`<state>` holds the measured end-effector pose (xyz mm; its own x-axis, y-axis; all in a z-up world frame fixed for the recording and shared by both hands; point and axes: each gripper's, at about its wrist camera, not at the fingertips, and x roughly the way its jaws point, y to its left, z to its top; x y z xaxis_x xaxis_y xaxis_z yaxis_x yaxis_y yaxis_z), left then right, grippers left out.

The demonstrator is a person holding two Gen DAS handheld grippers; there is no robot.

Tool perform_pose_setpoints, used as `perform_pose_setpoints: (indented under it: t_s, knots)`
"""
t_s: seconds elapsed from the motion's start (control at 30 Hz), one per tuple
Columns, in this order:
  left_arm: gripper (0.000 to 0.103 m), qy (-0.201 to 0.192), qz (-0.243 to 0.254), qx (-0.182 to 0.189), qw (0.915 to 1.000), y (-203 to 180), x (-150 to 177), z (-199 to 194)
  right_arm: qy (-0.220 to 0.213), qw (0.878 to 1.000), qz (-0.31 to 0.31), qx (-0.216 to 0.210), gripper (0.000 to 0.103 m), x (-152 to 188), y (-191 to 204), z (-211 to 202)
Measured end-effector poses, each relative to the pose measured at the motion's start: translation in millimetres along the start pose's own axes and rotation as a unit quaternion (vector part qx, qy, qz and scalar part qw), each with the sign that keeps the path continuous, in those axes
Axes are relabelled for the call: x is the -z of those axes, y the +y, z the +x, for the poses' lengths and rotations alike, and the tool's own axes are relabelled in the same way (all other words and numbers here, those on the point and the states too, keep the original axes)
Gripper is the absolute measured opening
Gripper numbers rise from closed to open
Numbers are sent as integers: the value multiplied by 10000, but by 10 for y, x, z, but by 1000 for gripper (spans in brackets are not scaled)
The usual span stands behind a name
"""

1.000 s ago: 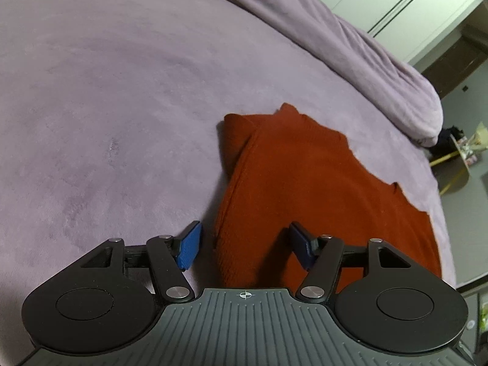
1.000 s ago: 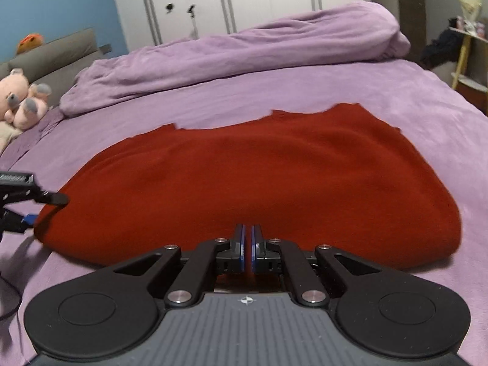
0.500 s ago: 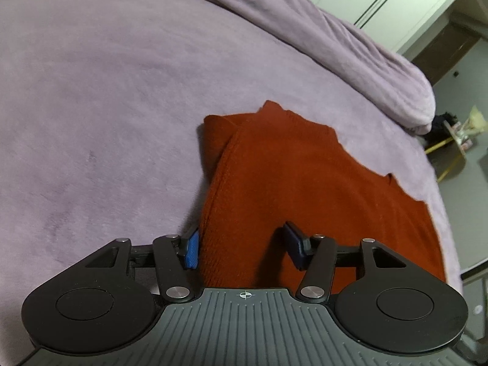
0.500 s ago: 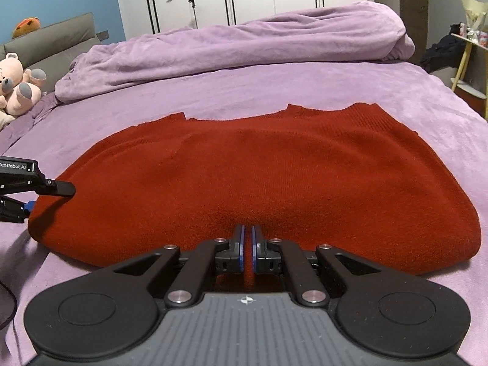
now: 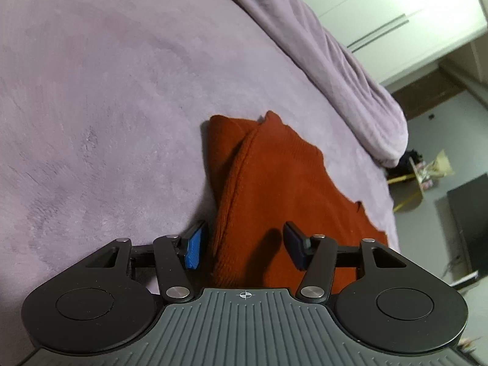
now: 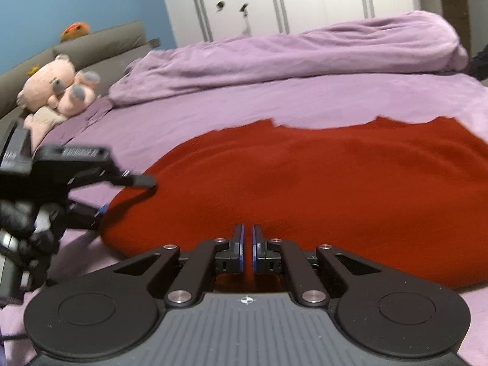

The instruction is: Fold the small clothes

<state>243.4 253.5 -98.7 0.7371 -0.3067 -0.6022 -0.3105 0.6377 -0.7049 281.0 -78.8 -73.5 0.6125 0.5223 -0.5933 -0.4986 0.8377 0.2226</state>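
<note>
Nearest, the right gripper (image 6: 247,248) has its blue-faced pads drawn almost together with a thin slit between, clenched on the near edge of the red sweater (image 6: 320,183), whose fabric shows in that slit. That sweater, a soft fine-ribbed knit folded into a rounded slab, lies flat on the plush purple bedspread (image 5: 122,106). At its left end, the left gripper (image 5: 244,244) stands released, jaws wide, straddling the thick folded edge of the sweater (image 5: 274,189); one ribbed blue pad (image 5: 194,248) sits just beside the fold. Farther back lies a rumpled purple duvet (image 6: 305,52) in a long roll, a pink plush toy (image 6: 55,87) against a grey headboard, then white wardrobe doors (image 6: 274,0) with slim vertical handles.
</note>
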Motion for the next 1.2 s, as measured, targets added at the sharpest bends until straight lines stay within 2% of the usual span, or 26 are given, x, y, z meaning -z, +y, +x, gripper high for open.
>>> perform_pose_setpoints:
  t_s: [0.1, 0.17, 0.23, 0.3, 0.4, 0.5, 0.57, 0.67, 0.7, 0.73, 0.83, 0.93, 1.07, 1.2]
  knots:
    - [44, 10, -135, 44, 9999, 24, -21, 58, 186, 9997, -125, 71, 4, 72, 60, 87]
    - [38, 44, -211, 60, 9997, 36, -34, 99, 137, 9993, -325, 129, 4, 78, 115, 58]
    - [22, 32, -262, 121, 9996, 46, -35, 120, 10, 9992, -376, 157, 4, 54, 166, 6]
    - [16, -48, -235, 182, 9995, 32, -24, 105, -150, 9989, -403, 163, 4, 43, 186, -38]
    - [16, -157, -216, 281, 9992, 30, -4, 66, 328, 9975, -591, 204, 4, 76, 224, 123]
    - [32, -124, -226, 3, 9997, 47, 7, 113, 253, 9962, -800, 221, 4, 74, 278, 91]
    - [35, -136, -241, 52, 9996, 54, -4, 132, 171, 9978, -634, 122, 5, 50, 244, 12]
    - [31, -144, -470, 86, 9988, 82, -37, 150, 33, 9986, -462, 254, 5, 48, 143, -126]
    - [20, -146, -535, 87, 9984, 92, -44, 147, -5, 9985, -421, 342, 5, 54, 96, -169]
    - [16, -143, -606, 111, 9980, 108, -50, 136, -45, 9984, -372, 426, 5, 51, 45, -207]
    - [14, -208, -657, 163, 9975, 58, -70, 53, -199, 9973, -175, 682, 5, 55, -146, -348]
    - [13, -317, -277, 100, 9991, -155, -93, -69, -235, 9956, -49, 910, 5, 51, -313, -412]
    - [13, -369, 436, -123, 9983, -637, -94, -201, -332, 9940, 153, 1030, 5, 56, -486, -505]
    - [13, -323, 1382, -232, 9896, -1330, 61, -194, -411, 9930, 256, 1081, 5, 66, -565, -548]
